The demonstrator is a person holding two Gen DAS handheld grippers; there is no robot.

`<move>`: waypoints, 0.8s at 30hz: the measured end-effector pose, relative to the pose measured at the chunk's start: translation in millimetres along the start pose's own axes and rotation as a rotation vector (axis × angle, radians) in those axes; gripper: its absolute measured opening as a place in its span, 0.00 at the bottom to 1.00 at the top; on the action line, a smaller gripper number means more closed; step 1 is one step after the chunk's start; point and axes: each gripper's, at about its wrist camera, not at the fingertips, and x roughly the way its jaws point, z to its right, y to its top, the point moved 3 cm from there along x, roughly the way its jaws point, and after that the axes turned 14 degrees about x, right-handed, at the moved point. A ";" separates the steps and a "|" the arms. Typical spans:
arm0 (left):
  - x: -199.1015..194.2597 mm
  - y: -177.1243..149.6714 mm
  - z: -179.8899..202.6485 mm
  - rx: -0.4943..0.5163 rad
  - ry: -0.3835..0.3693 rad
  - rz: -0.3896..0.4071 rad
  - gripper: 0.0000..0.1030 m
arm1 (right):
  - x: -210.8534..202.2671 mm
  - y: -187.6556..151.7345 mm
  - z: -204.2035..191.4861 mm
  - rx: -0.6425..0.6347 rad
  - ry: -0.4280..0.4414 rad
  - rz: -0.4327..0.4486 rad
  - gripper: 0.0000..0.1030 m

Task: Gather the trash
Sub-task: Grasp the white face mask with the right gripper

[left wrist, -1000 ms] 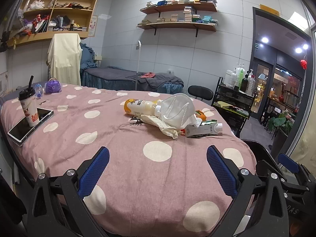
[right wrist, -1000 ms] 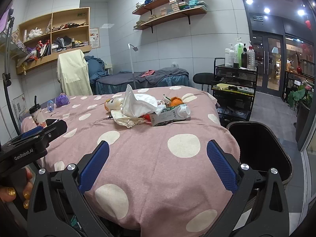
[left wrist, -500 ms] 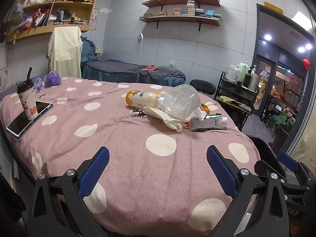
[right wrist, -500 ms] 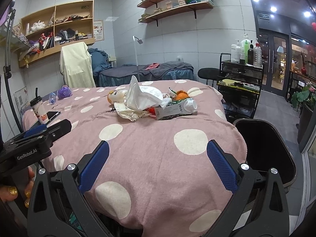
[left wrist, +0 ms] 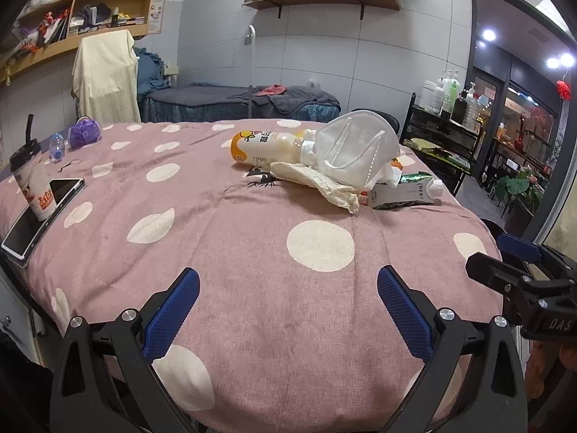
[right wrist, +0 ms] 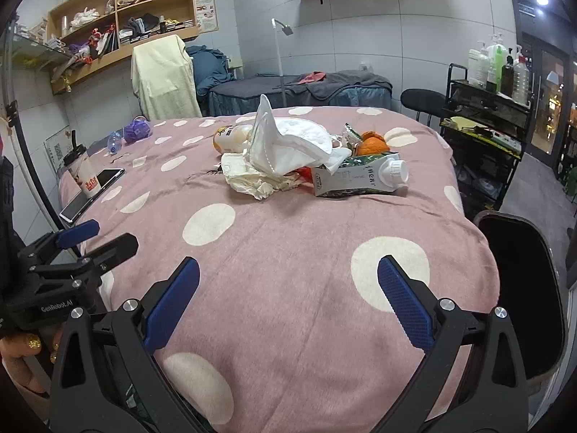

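Both tongs spread, empty: left tongs and right tongs hover over the near edge of the desk, wide bare polka-dot cloth ahead. Trash sits mid-desk in one touching cluster: 1 plastic bottle, 1 white mask, 1 crumpled paper, 1 carton, orange peel. Black bin just beside the desk's right edge.

Both wrist views look low from the near edge of the table toward the far wall, sharing the central trash pile.
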 end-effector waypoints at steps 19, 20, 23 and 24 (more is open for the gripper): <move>75.3 45.4 -20.6 -0.044 -0.167 -0.118 0.94 | 113.1 100.3 -45.9 -0.204 0.061 -0.094 0.48; 80.6 47.5 -21.8 -0.058 -0.182 -0.127 0.93 | 119.9 101.3 -48.0 -0.213 0.061 -0.101 0.42; 94.8 50.4 -23.8 -0.094 -0.213 -0.157 0.91 | 132.0 103.2 -51.2 -0.239 0.057 -0.110 0.19; 99.5 50.8 -24.1 -0.105 -0.223 -0.166 0.91 | 132.4 104.1 -50.7 -0.236 0.059 -0.103 0.18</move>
